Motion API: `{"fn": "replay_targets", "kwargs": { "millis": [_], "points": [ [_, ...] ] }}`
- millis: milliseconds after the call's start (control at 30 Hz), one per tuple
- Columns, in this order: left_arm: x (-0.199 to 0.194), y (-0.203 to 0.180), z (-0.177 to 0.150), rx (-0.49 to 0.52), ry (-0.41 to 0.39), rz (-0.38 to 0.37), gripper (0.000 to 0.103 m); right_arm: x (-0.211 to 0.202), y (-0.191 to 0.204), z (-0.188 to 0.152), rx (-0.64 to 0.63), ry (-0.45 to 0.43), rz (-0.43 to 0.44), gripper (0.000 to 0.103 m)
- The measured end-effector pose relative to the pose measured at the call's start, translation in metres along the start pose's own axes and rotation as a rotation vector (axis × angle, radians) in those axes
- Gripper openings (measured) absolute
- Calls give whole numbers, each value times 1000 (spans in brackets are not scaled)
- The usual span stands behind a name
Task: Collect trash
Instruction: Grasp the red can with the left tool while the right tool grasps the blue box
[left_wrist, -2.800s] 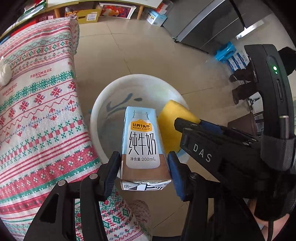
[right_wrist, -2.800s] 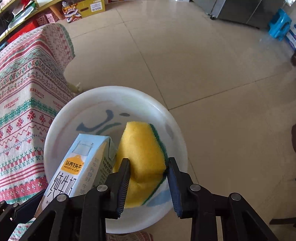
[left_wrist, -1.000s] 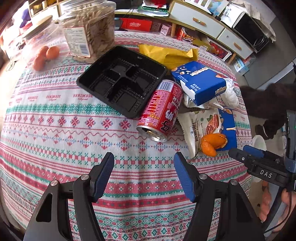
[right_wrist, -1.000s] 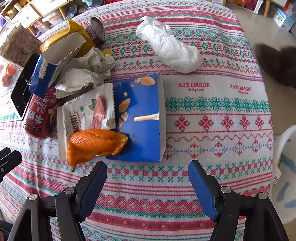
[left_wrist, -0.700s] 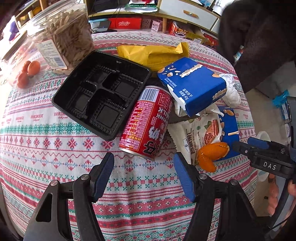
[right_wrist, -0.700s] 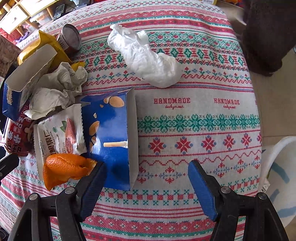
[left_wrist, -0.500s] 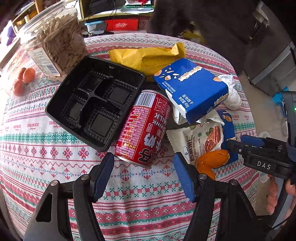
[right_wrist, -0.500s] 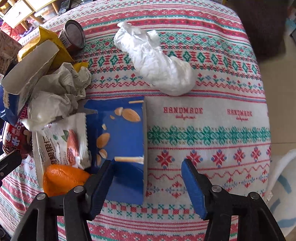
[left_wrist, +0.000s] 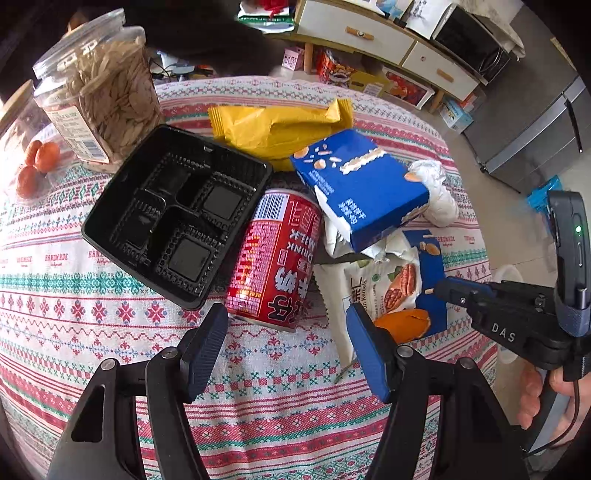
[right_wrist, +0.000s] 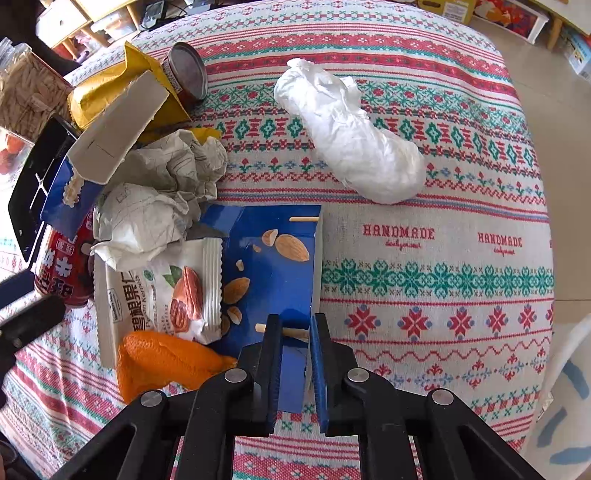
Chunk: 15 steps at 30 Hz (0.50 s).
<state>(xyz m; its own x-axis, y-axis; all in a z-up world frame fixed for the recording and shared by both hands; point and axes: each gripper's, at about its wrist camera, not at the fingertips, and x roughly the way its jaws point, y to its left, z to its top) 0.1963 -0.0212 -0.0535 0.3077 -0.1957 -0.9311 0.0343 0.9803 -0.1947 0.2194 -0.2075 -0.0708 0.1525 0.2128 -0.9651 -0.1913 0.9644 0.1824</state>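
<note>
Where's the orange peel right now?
Right wrist view, lower left: the orange peel lies on the tablecloth beside the flat blue box, below the nut packet.

A patterned tablecloth bears a tissue wad, a black tray.

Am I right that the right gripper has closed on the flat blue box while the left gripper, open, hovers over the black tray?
Not quite: the left gripper is open, but it hovers at the red can, as the left wrist view shows; the black tray lies beside it. The right gripper has indeed just been closing, with the flat blue box's edge between its jaws.
</note>
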Motion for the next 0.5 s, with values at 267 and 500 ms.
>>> {"fn": "replay_targets", "kwargs": {
  "millis": [267, 500],
  "points": [
    [17, -18, 14, 76, 17, 72, 69, 0, -18, -17, 21, 16, 13, 24],
    [32, -9, 16, 41, 19, 38, 55, 12, -15, -21, 27, 33, 77, 44]
  ]
}}
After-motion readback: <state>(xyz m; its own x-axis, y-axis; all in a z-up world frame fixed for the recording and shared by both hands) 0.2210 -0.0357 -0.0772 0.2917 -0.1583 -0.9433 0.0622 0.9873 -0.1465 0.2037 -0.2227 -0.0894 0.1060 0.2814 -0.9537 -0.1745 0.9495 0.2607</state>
